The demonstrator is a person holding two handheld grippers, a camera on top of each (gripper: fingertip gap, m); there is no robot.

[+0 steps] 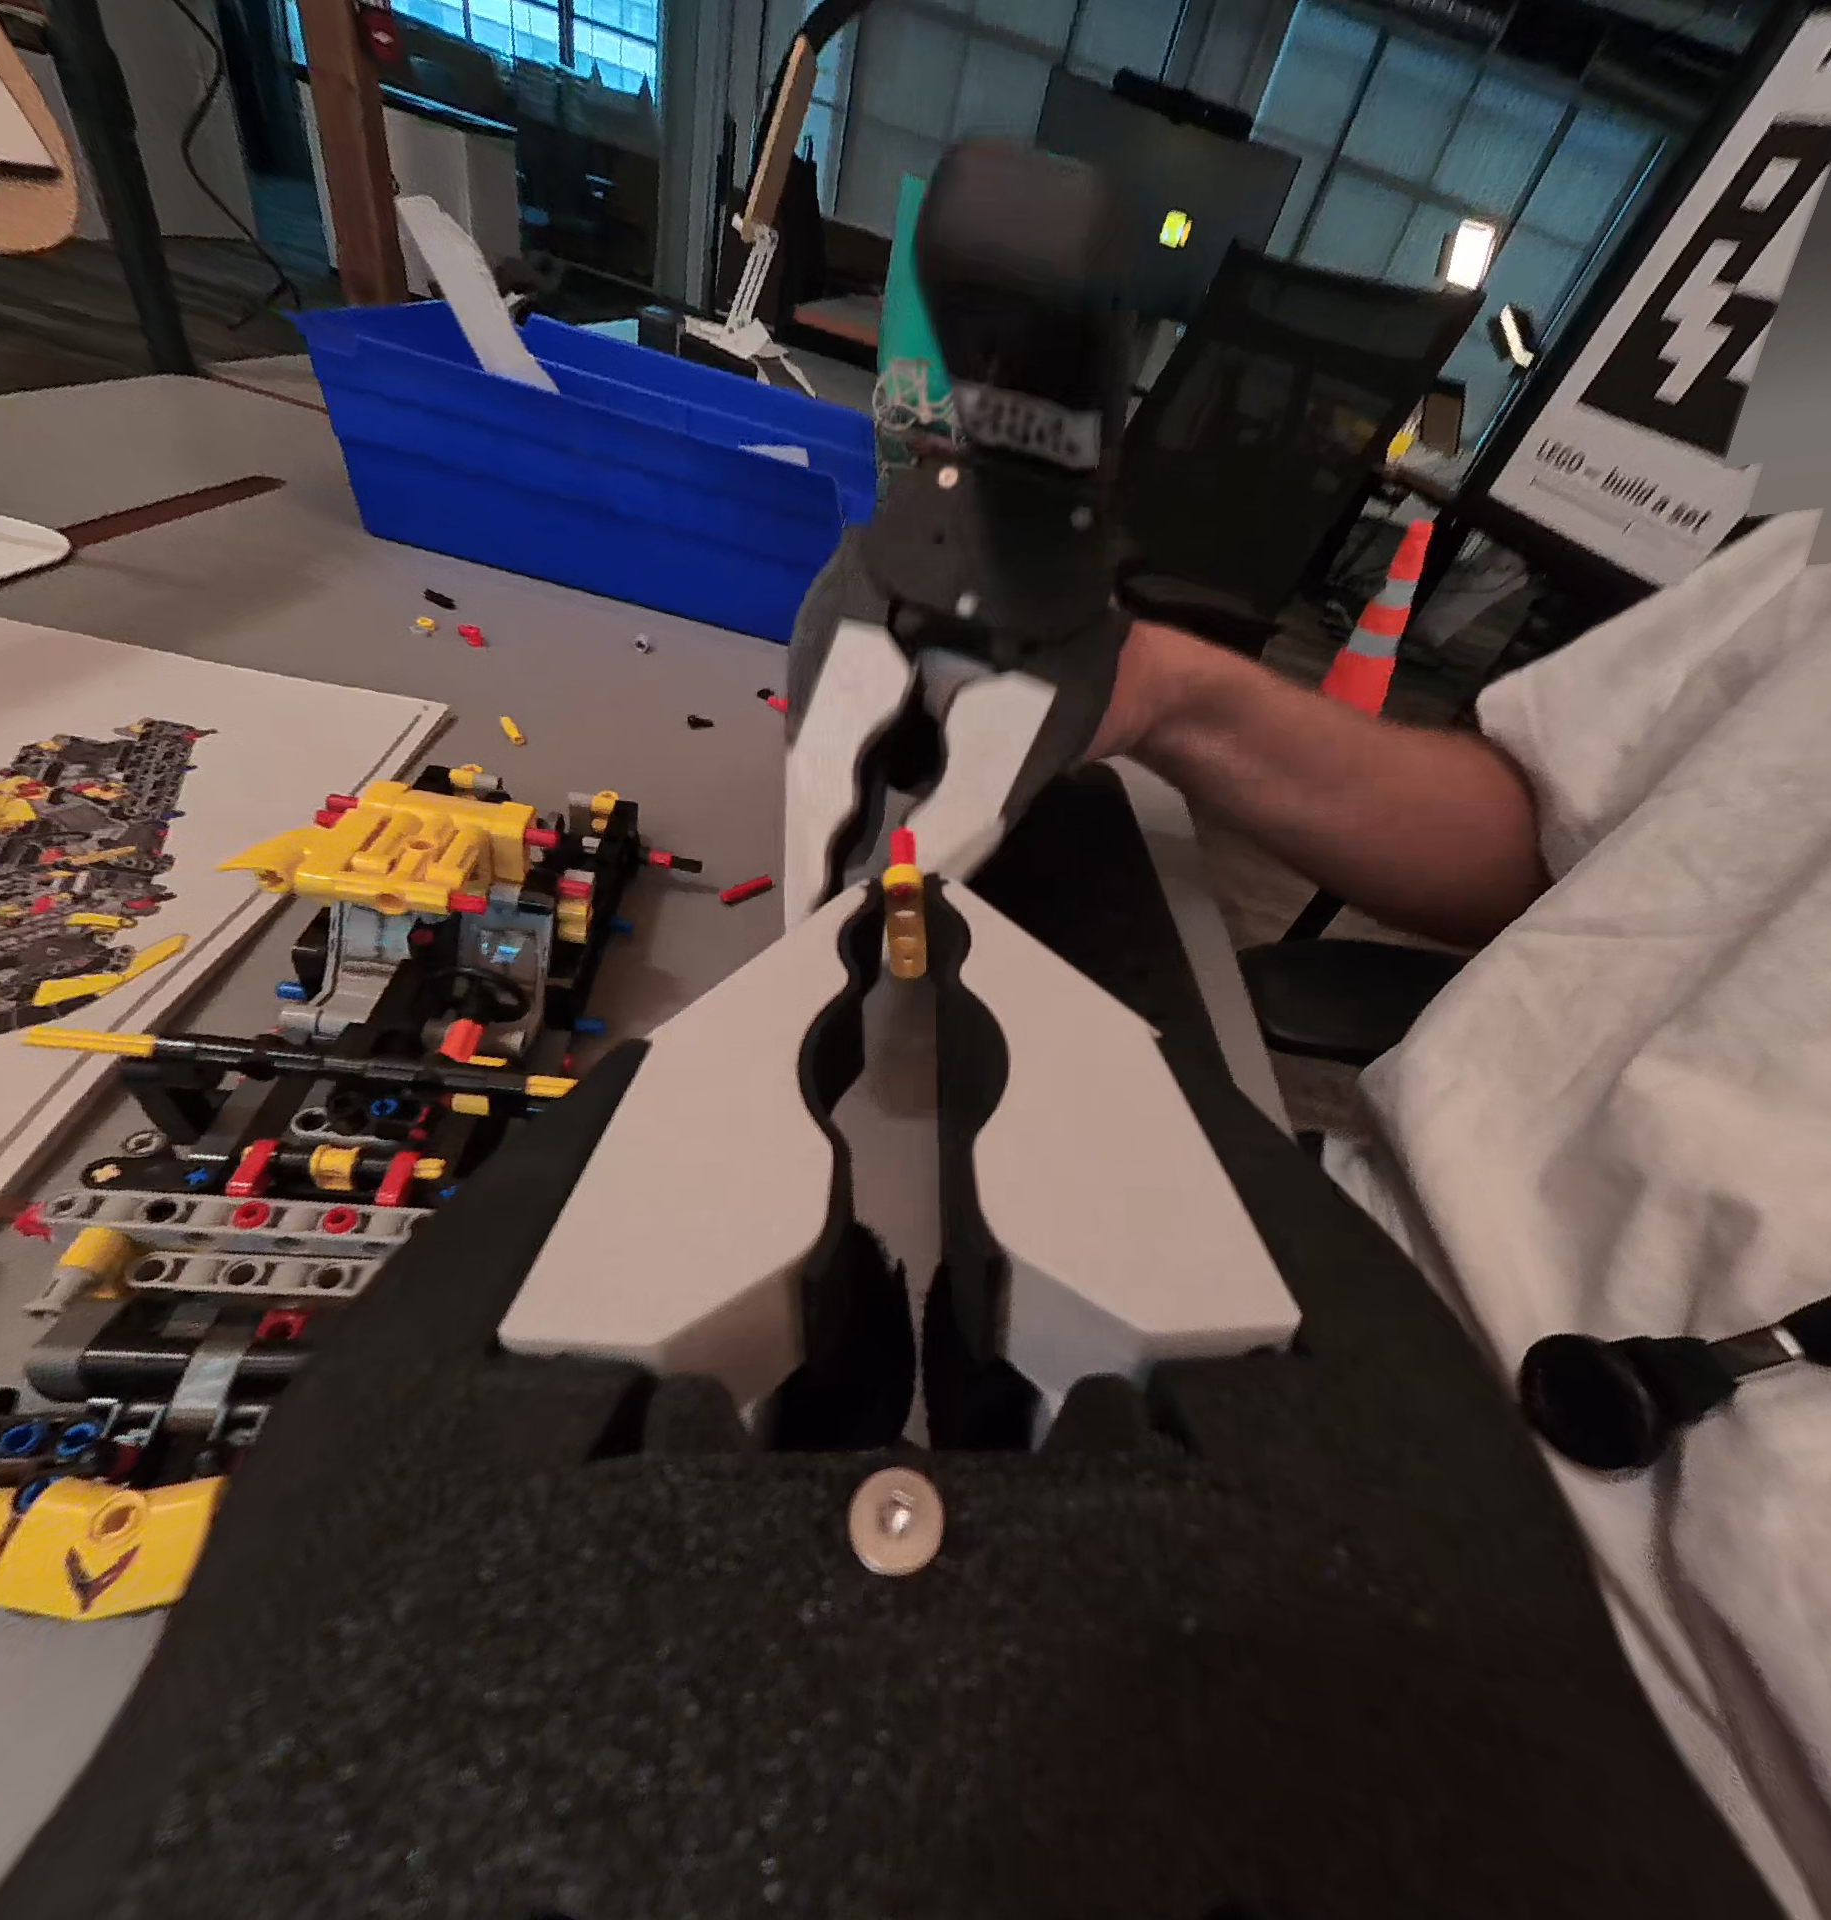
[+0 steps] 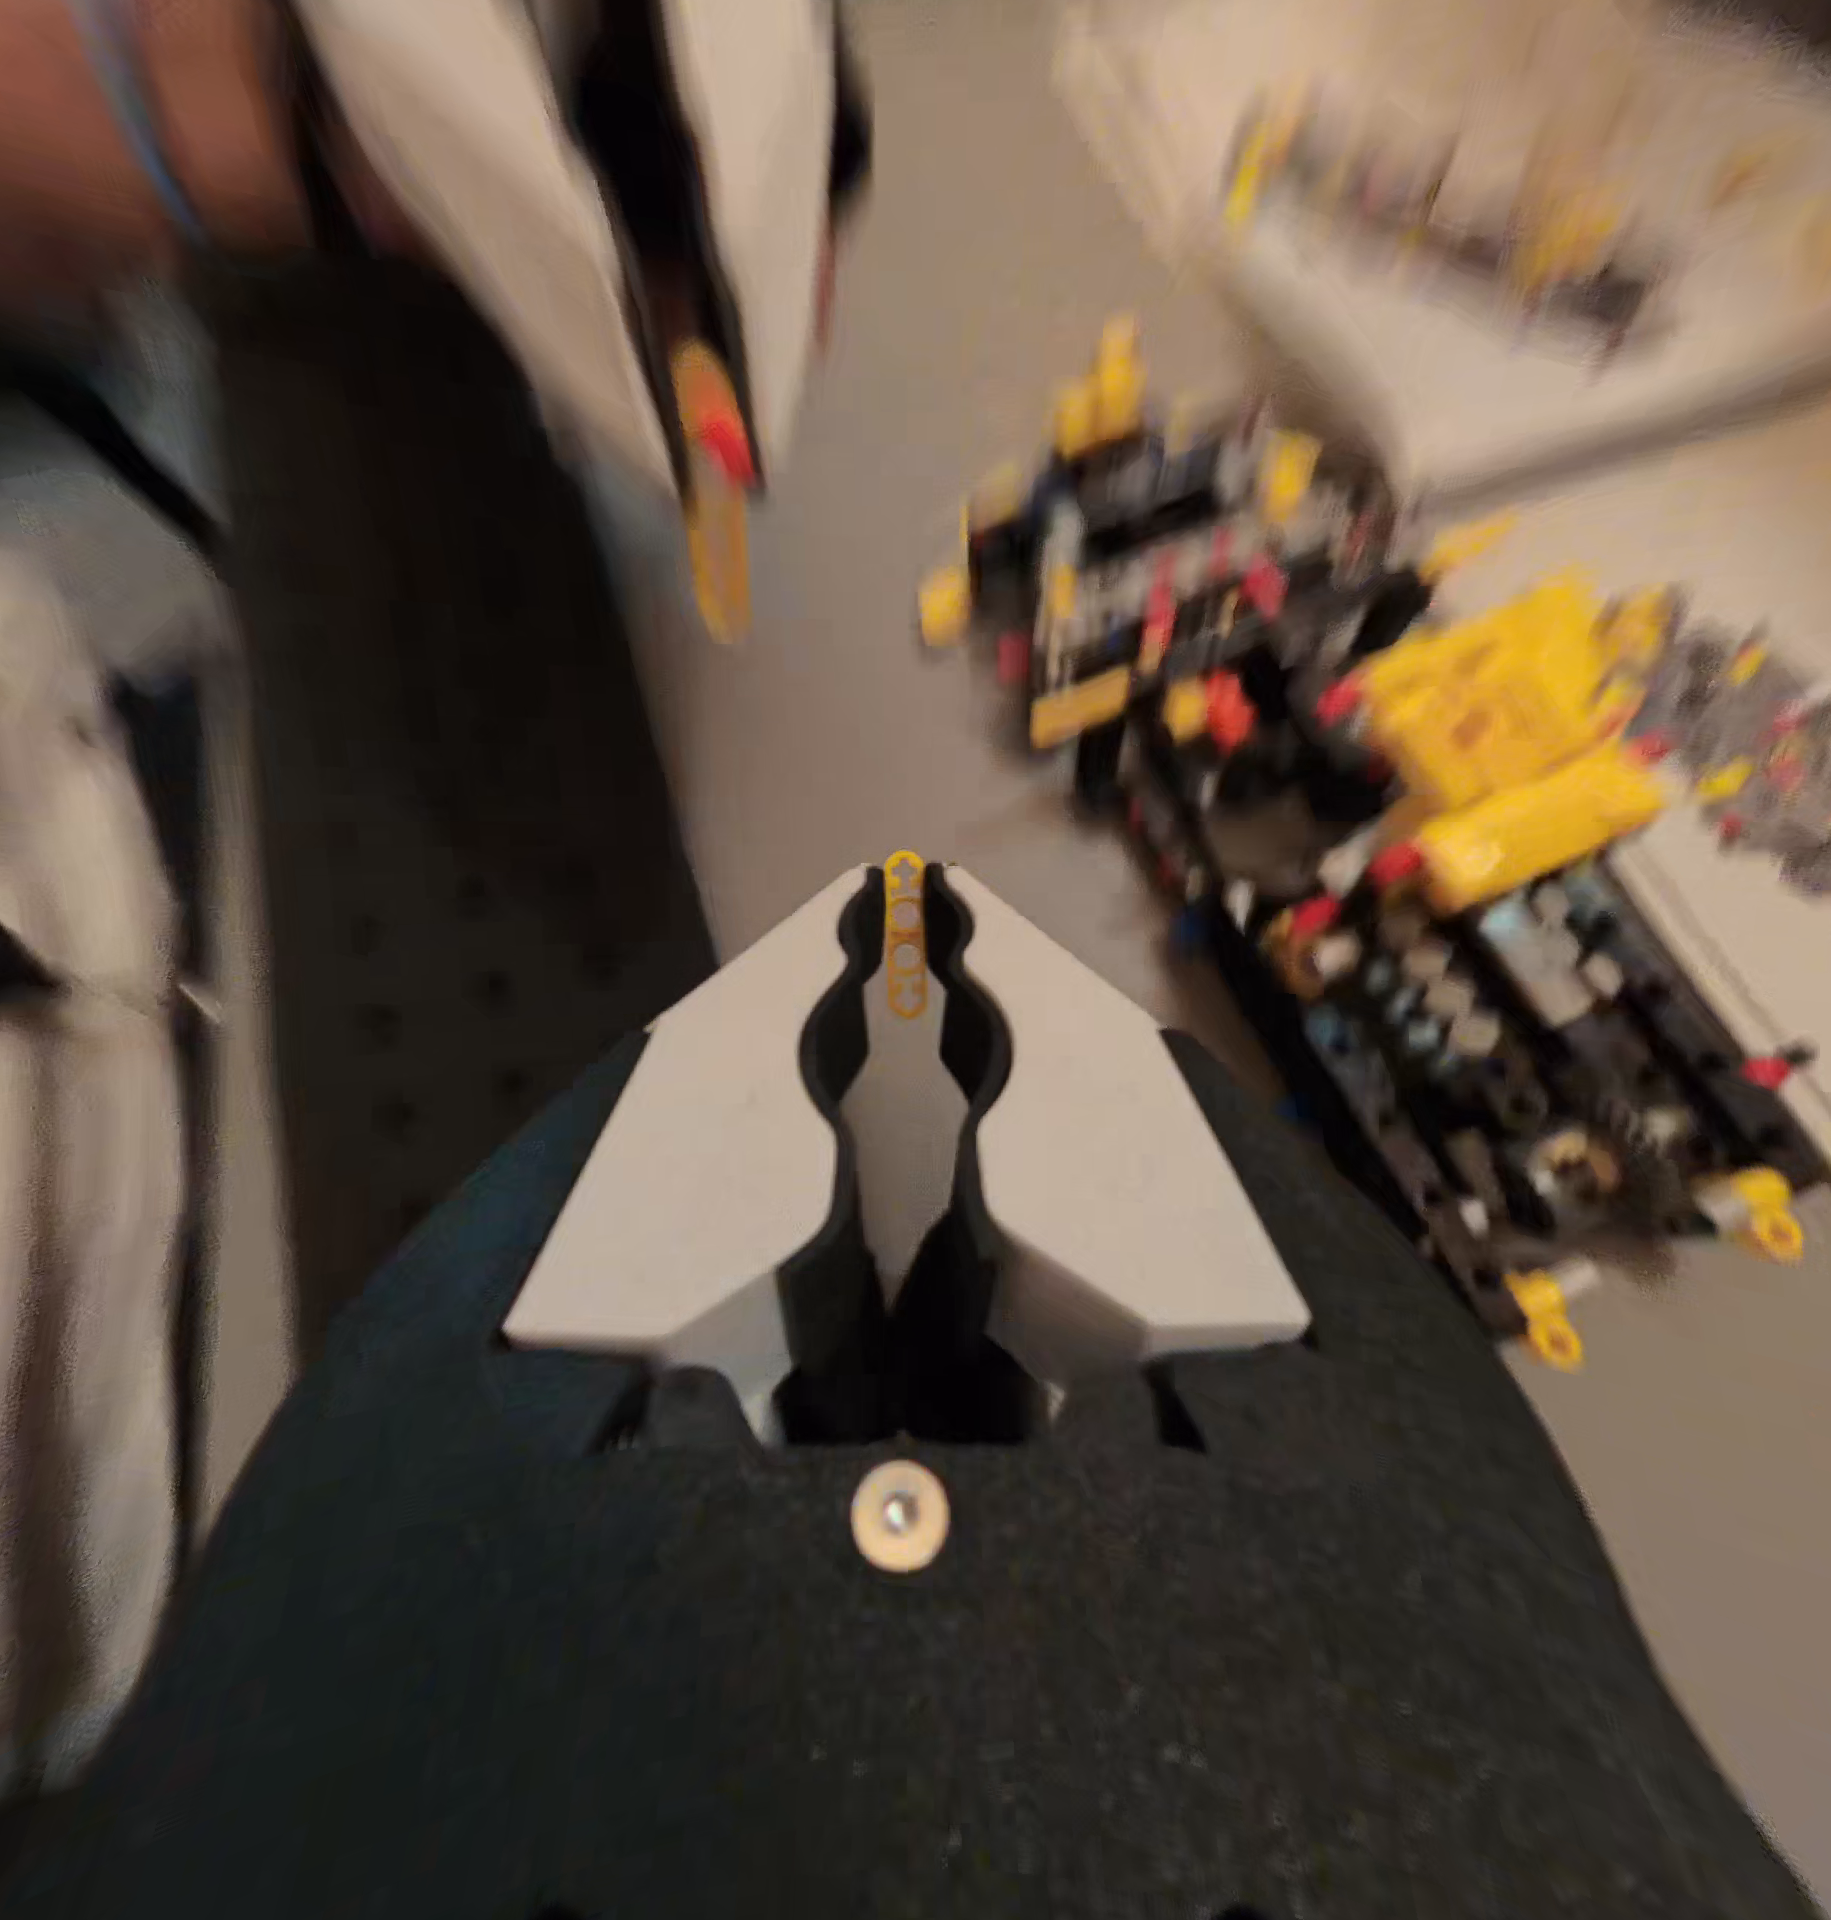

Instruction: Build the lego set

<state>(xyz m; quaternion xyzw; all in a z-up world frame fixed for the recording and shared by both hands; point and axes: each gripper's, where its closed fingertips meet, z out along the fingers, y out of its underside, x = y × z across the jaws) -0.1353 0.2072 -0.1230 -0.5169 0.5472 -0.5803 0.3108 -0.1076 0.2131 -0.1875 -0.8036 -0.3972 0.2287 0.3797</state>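
My left gripper: closed on a short yellow beam with a red pin, held up above the table.
My right gripper: pinched shut on a thin yellow beam.
Model: the part-built yellow and black car lies on the table, beside the instruction sheet.

Left gripper: black textured body, pale grey wavy-edged fingers, silver screw. Right gripper: same. Person: white tee.
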